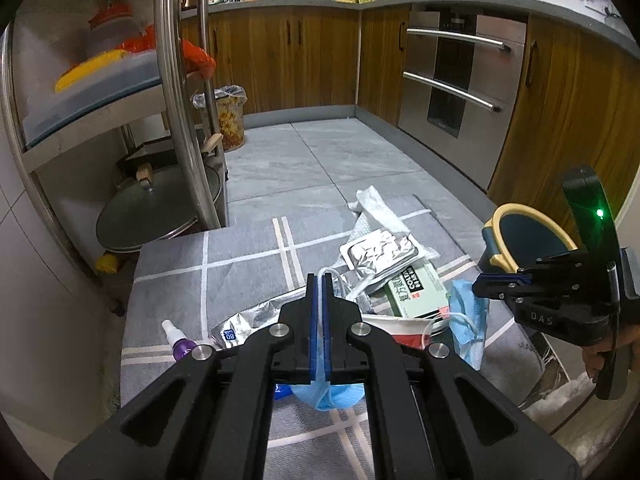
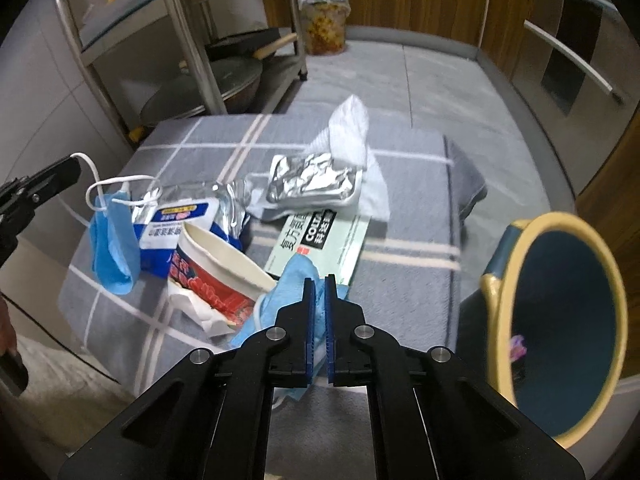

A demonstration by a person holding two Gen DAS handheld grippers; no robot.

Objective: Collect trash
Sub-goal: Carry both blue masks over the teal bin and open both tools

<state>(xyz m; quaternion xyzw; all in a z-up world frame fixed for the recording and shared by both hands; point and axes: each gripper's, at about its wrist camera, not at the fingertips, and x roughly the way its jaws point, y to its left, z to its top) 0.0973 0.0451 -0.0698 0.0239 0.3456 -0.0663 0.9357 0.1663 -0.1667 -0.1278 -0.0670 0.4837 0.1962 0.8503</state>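
Note:
Trash lies piled on a grey checked mat [image 2: 400, 184]: a foil tray [image 2: 312, 180], white tissue [image 2: 348, 124], a green box [image 2: 320, 240], a crushed paper cup [image 2: 216, 268], a blue-white pouch [image 2: 180, 224]. My left gripper [image 1: 319, 280] is shut on a blue face mask [image 2: 114, 248] by its ear loop; the mask hangs below it [image 1: 328, 394]. My right gripper [image 2: 319, 282] is shut on a second blue mask [image 2: 296, 276], also seen in the left wrist view [image 1: 466, 320]. A blue bin with a yellow rim [image 2: 560, 320] lies tipped at the right, its mouth open.
A steel rack [image 1: 180, 100] with pans stands at the left. A lined waste bin [image 1: 228, 116] stands at the far cabinets. An oven [image 1: 456, 72] is at the right. A small spray bottle [image 1: 178, 340] lies on the mat's left.

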